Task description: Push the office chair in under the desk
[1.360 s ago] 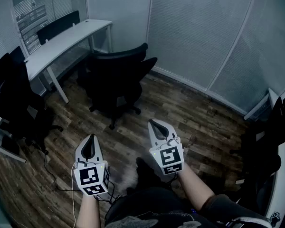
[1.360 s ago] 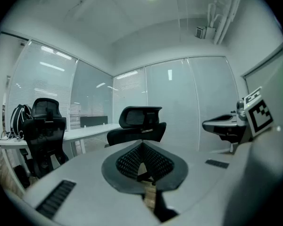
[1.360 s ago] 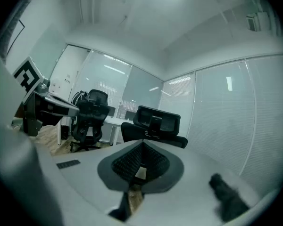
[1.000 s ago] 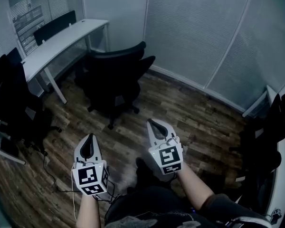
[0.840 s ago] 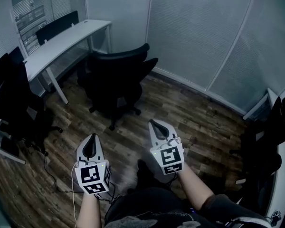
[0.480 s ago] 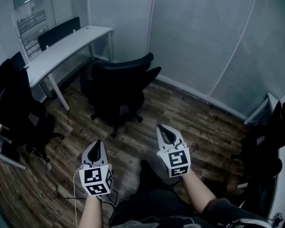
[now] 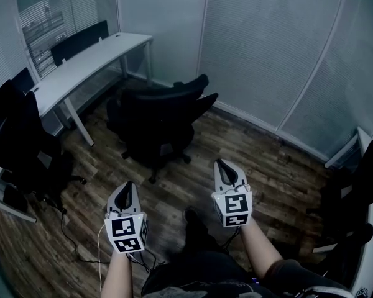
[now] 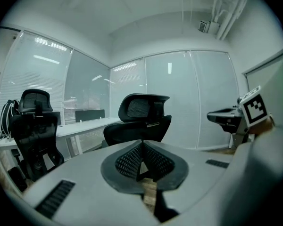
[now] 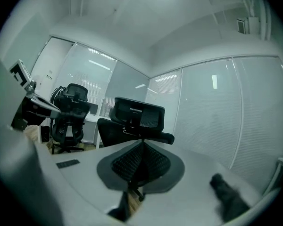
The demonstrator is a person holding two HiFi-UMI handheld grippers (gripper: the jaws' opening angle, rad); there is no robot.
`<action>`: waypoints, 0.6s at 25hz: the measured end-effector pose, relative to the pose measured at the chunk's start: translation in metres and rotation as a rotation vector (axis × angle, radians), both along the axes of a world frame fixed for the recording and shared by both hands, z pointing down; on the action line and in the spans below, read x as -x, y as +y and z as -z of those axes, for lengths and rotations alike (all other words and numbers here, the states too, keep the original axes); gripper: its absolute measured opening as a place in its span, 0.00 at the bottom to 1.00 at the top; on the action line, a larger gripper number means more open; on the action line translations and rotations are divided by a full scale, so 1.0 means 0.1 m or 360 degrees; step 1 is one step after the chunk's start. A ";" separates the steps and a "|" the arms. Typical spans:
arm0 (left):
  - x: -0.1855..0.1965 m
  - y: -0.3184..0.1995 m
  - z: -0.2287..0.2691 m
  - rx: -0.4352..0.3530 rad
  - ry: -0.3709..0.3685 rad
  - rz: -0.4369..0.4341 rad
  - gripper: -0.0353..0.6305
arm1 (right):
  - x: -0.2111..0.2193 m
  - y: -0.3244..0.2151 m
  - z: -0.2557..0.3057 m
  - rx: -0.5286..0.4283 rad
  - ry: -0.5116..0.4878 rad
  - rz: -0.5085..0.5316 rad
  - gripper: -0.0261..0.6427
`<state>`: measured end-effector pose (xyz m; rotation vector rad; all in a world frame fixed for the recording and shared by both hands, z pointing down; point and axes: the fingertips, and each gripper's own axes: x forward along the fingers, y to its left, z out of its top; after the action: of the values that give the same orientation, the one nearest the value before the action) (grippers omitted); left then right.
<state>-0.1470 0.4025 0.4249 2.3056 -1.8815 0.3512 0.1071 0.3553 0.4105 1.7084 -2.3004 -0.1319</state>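
A black office chair (image 7: 161,120) stands on the wood floor, pulled out from the white desk (image 7: 81,64) at the upper left. Its back faces me in the left gripper view (image 8: 141,119) and in the right gripper view (image 9: 134,124). My left gripper (image 7: 125,194) is shut and empty, held low at the near left. My right gripper (image 7: 225,172) is also shut with nothing in it, a bit farther forward. Both hang well short of the chair, jaws pointing toward it.
A second black chair (image 7: 22,141) sits at the left by another desk edge (image 7: 0,179). More dark chairs (image 7: 351,197) crowd the right edge. Frosted glass partition walls (image 7: 267,48) close the room. A cable (image 7: 68,234) trails on the floor at the near left.
The view has shifted forward and up a little; both grippers have moved slightly right and down in the picture. The chair has not moved relative to the desk.
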 end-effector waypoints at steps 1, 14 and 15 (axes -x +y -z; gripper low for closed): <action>-0.01 -0.08 0.00 -0.0001 -0.0008 0.0001 0.08 | 0.00 -0.08 -0.01 0.0000 0.0009 0.0007 0.08; -0.10 -1.38 -0.03 -0.0006 -0.0127 0.0082 0.08 | -0.31 -1.58 -0.09 0.0021 0.0092 0.0019 0.08; -0.08 -1.46 -0.04 -0.0007 -0.0144 0.0101 0.08 | -0.33 -1.70 -0.12 0.0035 0.0113 0.0021 0.08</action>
<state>-0.1388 0.2560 0.4285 2.2626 -1.9943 0.4509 0.1400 0.1851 0.4222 1.6511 -2.2542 -0.1665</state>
